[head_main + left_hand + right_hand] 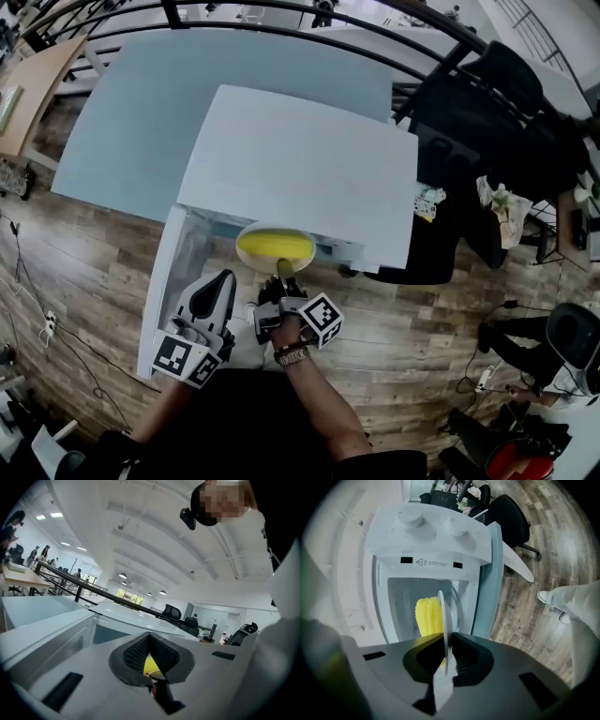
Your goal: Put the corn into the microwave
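A yellow corn cob [275, 246] lies on a white plate [243, 240], which my right gripper [284, 274] holds by its near rim. The plate hangs just in front of the white microwave [300, 169], whose door [161, 291] stands swung open to the left. In the right gripper view the plate [441, 611] sits edge-on between the shut jaws of the right gripper [446, 660], with the corn [427, 616] before the open cavity [401, 602]. My left gripper [217, 279] hovers beside the door, jaws together and empty. In the left gripper view a sliver of corn [151, 665] shows past the left gripper [150, 656].
The microwave rests on a pale blue table [141, 122]. A black railing [281, 28] runs behind it and a black office chair [506, 84] stands at the right. Cables and a power strip [47, 328] lie on the wooden floor. A person's shoe [543, 597] is nearby.
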`<act>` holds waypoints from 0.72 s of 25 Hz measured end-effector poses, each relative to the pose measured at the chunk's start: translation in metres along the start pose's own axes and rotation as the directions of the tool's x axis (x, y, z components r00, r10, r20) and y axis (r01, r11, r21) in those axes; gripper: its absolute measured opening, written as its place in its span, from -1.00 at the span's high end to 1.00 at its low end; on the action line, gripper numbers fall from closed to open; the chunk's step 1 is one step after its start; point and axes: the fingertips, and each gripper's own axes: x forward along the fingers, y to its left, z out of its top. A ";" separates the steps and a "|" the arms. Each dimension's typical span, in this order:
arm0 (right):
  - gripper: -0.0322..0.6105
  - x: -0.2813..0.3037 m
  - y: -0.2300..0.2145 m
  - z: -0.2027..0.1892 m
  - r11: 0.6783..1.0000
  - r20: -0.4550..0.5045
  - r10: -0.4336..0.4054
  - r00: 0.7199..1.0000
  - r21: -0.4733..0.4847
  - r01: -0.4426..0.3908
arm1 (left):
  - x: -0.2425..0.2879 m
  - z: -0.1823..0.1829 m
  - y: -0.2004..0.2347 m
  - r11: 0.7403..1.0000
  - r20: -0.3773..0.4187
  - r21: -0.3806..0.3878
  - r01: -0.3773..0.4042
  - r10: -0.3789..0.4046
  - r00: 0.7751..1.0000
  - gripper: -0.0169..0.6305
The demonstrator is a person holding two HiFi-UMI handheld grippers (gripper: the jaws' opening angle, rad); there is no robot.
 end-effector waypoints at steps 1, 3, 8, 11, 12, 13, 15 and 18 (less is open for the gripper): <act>0.81 0.004 -0.001 0.000 1.000 0.003 -0.001 1.000 0.004 0.001 | 0.002 -0.001 0.002 1.000 -0.002 -0.003 -0.002 0.002 1.000 0.94; 0.81 0.012 -0.002 0.002 1.000 0.009 -0.003 1.000 0.011 0.003 | 0.005 -0.003 0.004 1.000 -0.005 -0.008 -0.004 0.004 1.000 0.94; 0.81 0.028 -0.002 0.008 1.000 0.029 0.002 1.000 0.021 -0.002 | 0.011 -0.007 0.008 1.000 -0.013 -0.014 -0.008 0.008 1.000 0.94; 0.81 0.038 -0.002 0.012 0.999 0.044 0.003 0.999 0.032 -0.004 | 0.014 -0.007 0.011 1.000 -0.014 -0.019 -0.012 0.012 1.000 0.94; 0.81 0.041 -0.002 0.014 0.999 0.049 0.002 0.999 0.037 -0.004 | 0.015 -0.007 0.012 1.000 -0.016 -0.020 -0.013 0.012 1.000 0.94; 0.81 0.045 -0.003 0.016 0.999 0.054 0.001 0.999 0.040 -0.003 | 0.016 -0.008 0.012 1.000 -0.018 -0.020 -0.012 0.012 1.000 0.94; 0.81 0.051 -0.003 0.019 0.999 0.060 -0.001 0.998 0.041 -0.001 | 0.019 -0.010 0.012 1.000 -0.022 -0.022 -0.010 0.010 1.000 0.94; 0.81 0.059 -0.003 0.021 0.999 0.064 -0.007 0.998 0.039 0.004 | 0.020 -0.011 0.013 1.000 -0.027 -0.028 -0.010 0.009 1.000 0.94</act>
